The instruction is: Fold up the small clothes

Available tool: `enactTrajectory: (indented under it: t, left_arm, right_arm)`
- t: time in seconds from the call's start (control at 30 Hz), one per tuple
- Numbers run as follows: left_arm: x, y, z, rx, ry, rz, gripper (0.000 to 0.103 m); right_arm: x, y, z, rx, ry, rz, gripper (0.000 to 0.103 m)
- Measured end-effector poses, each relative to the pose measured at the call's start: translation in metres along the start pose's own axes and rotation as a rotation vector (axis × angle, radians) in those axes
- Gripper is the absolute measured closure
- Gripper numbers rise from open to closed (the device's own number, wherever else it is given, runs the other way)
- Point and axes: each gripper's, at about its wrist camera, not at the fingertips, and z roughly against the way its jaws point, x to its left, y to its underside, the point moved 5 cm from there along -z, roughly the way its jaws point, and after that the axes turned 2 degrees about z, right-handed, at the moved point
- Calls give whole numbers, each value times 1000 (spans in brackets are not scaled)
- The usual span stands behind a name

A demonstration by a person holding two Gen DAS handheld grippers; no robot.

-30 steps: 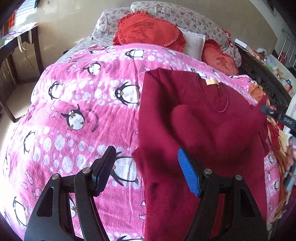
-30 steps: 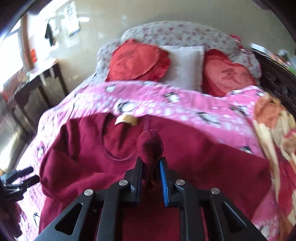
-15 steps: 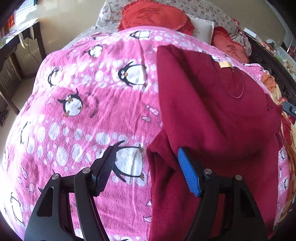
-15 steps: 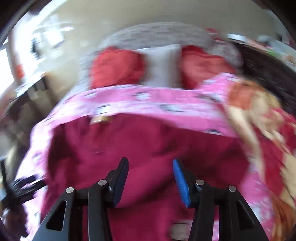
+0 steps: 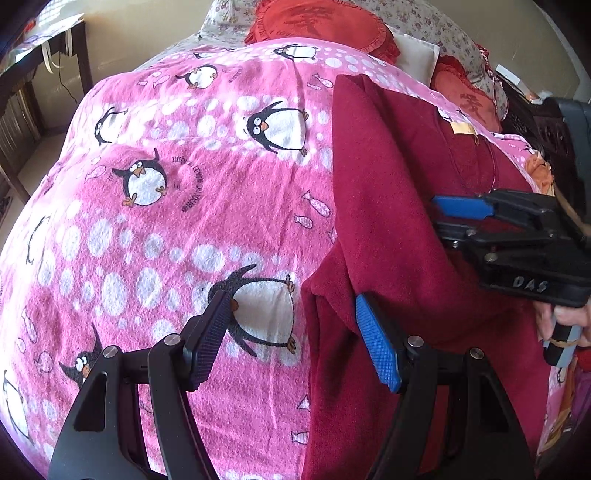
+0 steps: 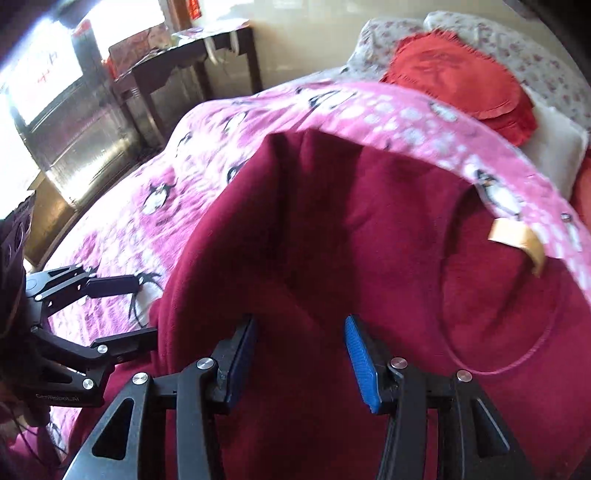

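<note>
A dark red sweater lies flat on the pink penguin blanket, its collar with a tan label toward the pillows, its sleeves folded inward. My left gripper is open and empty, straddling the sweater's left edge. My right gripper is open and empty just above the sweater's middle; it also shows in the left wrist view, where it hovers over the chest. The left gripper shows in the right wrist view at the sweater's left edge.
Red round cushions and a white pillow lie at the bed's head. A dark wooden desk stands left of the bed by a bright window. Dark furniture borders the bed's right side.
My right gripper let go of the folded sleeve, opened, and swung left over the sweater's middle. My left gripper moved lower and closer to the sweater's left edge, staying open.
</note>
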Motion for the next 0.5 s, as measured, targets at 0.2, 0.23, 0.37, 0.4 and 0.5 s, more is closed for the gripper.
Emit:
enactTrajectory:
  t: [0.2, 0.23, 0.37, 0.4, 0.5]
  left_arm:
    - [1, -4, 6, -27, 0, 7, 33]
    - [2, -6, 12, -48, -5, 7, 33]
    - [4, -15, 28, -113, -17, 12, 33]
    - [2, -17, 29, -115, -12, 13, 33]
    - [-5, -22, 28, -103, -13, 15, 33]
  right_arm:
    - [3, 6, -5, -14, 87, 47, 99]
    - [2, 6, 2, -30, 108, 49, 99]
    - [-18, 0, 48, -165, 171, -33, 99]
    - [-25, 0, 53, -179, 205, -60, 99]
    - [-36, 0, 35, -133, 226, -108, 99]
